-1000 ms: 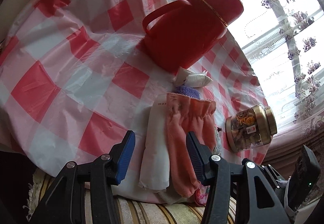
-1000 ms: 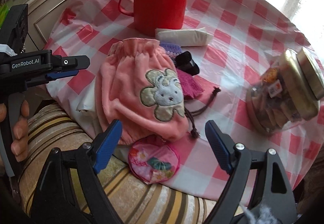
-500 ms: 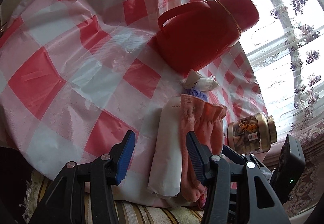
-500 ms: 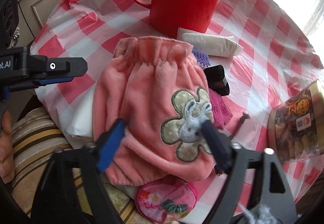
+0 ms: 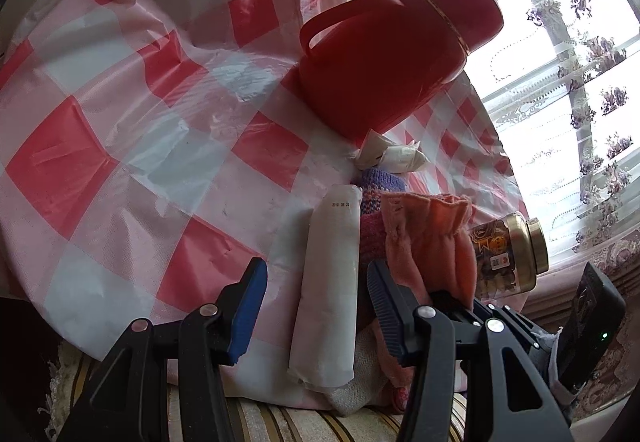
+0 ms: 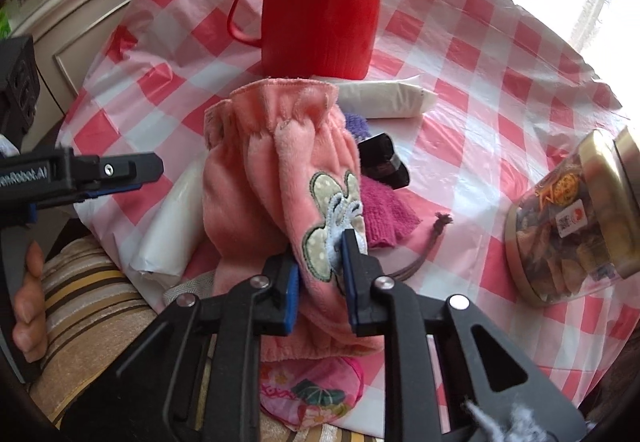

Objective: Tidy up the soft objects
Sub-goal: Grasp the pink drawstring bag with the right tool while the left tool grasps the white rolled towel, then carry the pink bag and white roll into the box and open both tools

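Observation:
A pink plush pouch with a flower-and-bunny patch is bunched up at the near edge of the checked table. My right gripper has its jaws closing on it, and both pads pinch a fold of the cloth at the patch. In the left wrist view the pouch stands to the right of my left gripper. That gripper is open and hovers over a long white packet without touching it. Magenta and purple knitwear and a small black item lie behind the pouch.
A red thermos jug stands at the back, with a second white packet at its foot. A gold-lidded jar lies on its side at the right. A flowered pink pouch hangs over the table's edge above a striped cushion.
My right gripper has moved in over the pink pouch and narrowed from wide open to pinching its cloth, which is now bunched up. The left gripper has stayed at the same width.

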Available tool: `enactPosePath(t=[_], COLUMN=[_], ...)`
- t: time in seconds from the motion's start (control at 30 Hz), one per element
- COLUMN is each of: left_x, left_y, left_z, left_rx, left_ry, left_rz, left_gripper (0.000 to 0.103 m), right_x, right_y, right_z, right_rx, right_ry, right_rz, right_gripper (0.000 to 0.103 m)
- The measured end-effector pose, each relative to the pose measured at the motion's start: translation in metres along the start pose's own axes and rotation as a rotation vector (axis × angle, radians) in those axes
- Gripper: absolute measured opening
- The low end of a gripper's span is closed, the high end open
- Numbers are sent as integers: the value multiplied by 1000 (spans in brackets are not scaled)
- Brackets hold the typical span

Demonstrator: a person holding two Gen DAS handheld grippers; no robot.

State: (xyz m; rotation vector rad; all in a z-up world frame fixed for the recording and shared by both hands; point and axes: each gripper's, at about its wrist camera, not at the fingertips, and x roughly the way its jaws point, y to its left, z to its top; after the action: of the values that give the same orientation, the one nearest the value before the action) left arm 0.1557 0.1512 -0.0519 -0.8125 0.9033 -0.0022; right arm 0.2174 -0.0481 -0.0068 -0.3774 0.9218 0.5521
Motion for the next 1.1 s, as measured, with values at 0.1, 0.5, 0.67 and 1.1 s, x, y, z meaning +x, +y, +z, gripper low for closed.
enactPosePath(t=[0.1, 0.5, 0.67, 1.1], left_x=[4, 39, 48, 25], left_y=[-10, -45, -52, -64], left_z=[-2, -21, -27, -31], left_rx=[50, 267, 317, 348], left_ry=[15, 131, 152, 40], left_rz=[9, 199, 255, 240], left_gripper=[54, 66, 50, 34], right_x=[-11, -40, -48, -72], right_y=[-8, -45, -55, -80], right_z=[1, -14, -25, -52], right_rx=[24, 129, 157, 232], right_ry=[-23, -59, -63, -89], right_rz=[-1, -14, -34, -48], right_gripper=[19, 16, 16, 16])
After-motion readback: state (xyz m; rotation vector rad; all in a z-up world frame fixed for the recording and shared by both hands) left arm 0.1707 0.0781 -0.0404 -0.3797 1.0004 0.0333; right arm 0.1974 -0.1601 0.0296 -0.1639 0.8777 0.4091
